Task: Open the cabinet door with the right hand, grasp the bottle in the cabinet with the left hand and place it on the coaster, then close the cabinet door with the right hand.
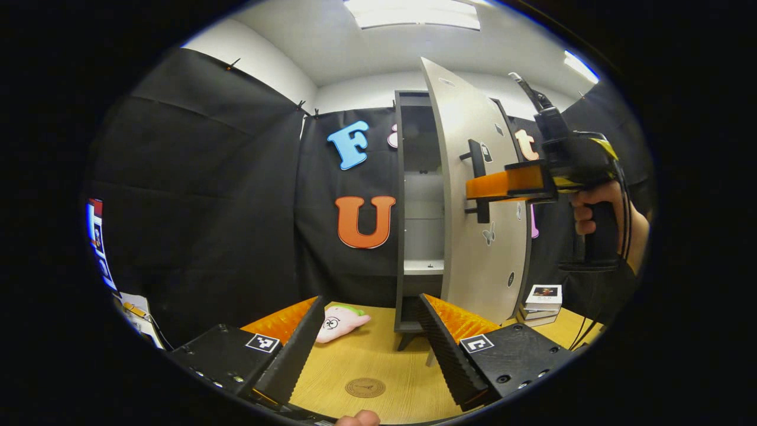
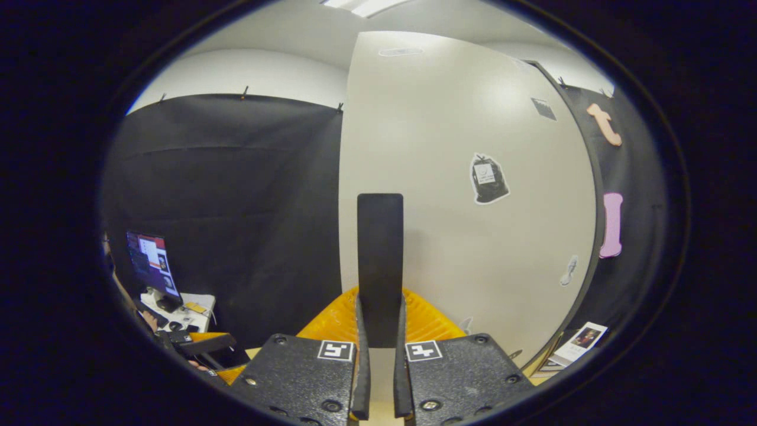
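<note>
A tall dark cabinet [image 1: 403,177] stands on the wooden table, its pale door [image 1: 473,260] swung partly open toward me. The right gripper [image 1: 480,188], held by a hand, is shut on the door's black bar handle [image 1: 475,152]. In the right gripper view the handle [image 2: 380,248] runs upright between the closed fingers of that gripper [image 2: 380,322], with the door [image 2: 449,148] right behind it. My left gripper [image 1: 372,346] hovers open low over the table, in front of the cabinet. A round brown coaster [image 1: 365,387] lies on the table between its fingers. Pale shelves show inside the cabinet.
A pink plush toy [image 1: 342,322] lies on the table left of the cabinet's foot. A stack of small books [image 1: 543,302] sits to the right of the door, also seen as a booklet [image 2: 582,340]. A desk with a monitor [image 2: 151,260] stands far left.
</note>
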The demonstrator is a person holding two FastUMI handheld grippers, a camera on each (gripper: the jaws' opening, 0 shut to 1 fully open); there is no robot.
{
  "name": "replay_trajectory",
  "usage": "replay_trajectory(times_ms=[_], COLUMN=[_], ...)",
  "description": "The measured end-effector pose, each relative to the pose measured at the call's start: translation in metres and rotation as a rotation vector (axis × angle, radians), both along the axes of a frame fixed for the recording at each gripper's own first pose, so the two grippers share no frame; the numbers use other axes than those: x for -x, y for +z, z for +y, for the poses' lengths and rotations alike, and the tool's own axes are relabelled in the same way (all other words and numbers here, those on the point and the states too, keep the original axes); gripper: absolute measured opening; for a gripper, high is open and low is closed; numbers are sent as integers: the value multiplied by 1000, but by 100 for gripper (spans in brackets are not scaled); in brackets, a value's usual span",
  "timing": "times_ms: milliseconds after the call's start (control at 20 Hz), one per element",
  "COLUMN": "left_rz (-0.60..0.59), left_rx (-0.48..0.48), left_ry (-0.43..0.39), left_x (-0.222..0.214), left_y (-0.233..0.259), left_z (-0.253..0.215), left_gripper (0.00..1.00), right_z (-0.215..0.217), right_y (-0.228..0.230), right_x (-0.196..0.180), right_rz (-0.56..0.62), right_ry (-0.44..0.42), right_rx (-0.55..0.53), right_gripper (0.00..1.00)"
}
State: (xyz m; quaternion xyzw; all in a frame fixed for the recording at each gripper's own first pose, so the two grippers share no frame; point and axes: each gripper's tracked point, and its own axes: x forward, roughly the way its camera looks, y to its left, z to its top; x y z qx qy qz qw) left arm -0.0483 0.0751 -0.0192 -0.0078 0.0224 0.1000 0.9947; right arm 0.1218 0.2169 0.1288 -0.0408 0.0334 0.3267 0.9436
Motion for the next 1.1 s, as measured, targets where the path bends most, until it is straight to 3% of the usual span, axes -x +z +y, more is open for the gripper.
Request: replay_trajectory(times_ms=[300,1100], left_rz=[-6,-5], left_rx=[-7,2], left_ry=[-48,-190], left_x=[-5,-9], left_y=[1,10], left_z=[-18,-87], left_gripper=[95,95], right_z=[-41,-135], right_y=[2,5], right_x=[36,75], right_rz=[6,0], right_ry=[-10,-213], right_rx=[2,-15], right_gripper=[19,18])
